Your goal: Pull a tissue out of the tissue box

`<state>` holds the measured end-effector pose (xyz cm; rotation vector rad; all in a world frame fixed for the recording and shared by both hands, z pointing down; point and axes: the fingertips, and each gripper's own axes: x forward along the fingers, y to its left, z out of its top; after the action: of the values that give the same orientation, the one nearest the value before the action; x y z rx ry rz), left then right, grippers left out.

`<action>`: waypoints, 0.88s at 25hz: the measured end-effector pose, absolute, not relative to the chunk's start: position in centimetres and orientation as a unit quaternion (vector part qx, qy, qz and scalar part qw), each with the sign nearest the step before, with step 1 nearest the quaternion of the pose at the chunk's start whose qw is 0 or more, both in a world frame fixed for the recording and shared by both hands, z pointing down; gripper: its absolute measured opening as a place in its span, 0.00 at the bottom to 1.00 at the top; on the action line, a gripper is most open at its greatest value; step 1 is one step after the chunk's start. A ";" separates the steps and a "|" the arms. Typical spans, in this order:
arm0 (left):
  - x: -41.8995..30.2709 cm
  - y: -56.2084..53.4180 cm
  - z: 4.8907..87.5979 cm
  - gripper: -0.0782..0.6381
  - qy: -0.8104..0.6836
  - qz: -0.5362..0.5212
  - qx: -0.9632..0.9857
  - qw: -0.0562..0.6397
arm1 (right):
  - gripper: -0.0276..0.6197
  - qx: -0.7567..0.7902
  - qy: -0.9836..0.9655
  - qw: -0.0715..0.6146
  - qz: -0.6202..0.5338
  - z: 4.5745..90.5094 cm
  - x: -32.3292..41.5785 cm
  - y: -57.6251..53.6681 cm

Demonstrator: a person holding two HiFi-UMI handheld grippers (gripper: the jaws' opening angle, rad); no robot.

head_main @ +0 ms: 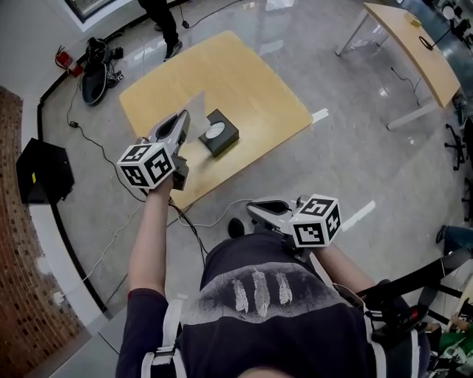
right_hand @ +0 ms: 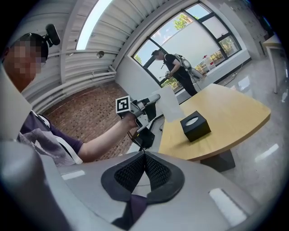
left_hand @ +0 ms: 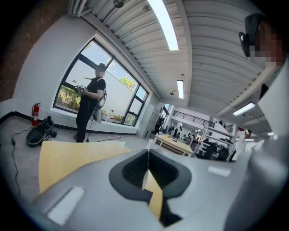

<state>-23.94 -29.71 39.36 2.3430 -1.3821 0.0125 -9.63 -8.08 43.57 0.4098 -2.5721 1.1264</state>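
Observation:
A black tissue box [head_main: 219, 133] with a round white opening stands on the wooden table [head_main: 244, 81]. My left gripper [head_main: 182, 117] hovers just left of the box, shut on a thin white tissue [head_main: 198, 109] that hangs free above the tabletop. In the left gripper view the tissue [left_hand: 145, 173] shows edge-on between the pressed pads. The right gripper view shows the sheet [right_hand: 170, 106] dangling from the left gripper [right_hand: 153, 100], clear of the box [right_hand: 195, 126]. My right gripper [head_main: 255, 209] is held back near my body, off the table, its jaws [right_hand: 144, 155] shut with nothing between them.
A person [head_main: 164, 18] stands beyond the table. A dark bag [head_main: 96, 63] and a fire extinguisher [head_main: 65, 59] lie by the far wall, a black case [head_main: 44, 171] at the left. Cables run across the floor. A second table [head_main: 414, 44] stands far right.

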 end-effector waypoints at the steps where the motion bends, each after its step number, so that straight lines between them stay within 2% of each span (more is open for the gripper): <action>1: -23.9 -29.4 39.2 0.11 -0.495 0.002 0.844 0.208 | 0.03 0.144 -0.895 0.152 0.393 43.6 -9.7 -7.9; 7: -25.1 -27.2 38.6 0.11 -0.494 -0.018 0.843 0.212 | 0.03 0.143 -0.901 0.162 0.377 43.4 -10.8 -6.7; 15: -24.9 -25.0 38.9 0.11 -0.492 -0.038 0.843 0.216 | 0.03 0.194 -0.907 0.134 0.348 41.4 -8.8 -9.3; 22: -24.6 -23.6 37.5 0.11 -0.506 -0.044 0.837 0.204 | 0.04 0.169 -0.915 0.132 0.341 40.9 -8.8 -8.3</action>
<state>-24.59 -23.58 37.48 2.3343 -1.4112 -0.1240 -8.84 -8.28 40.90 0.4892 -2.6558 0.9908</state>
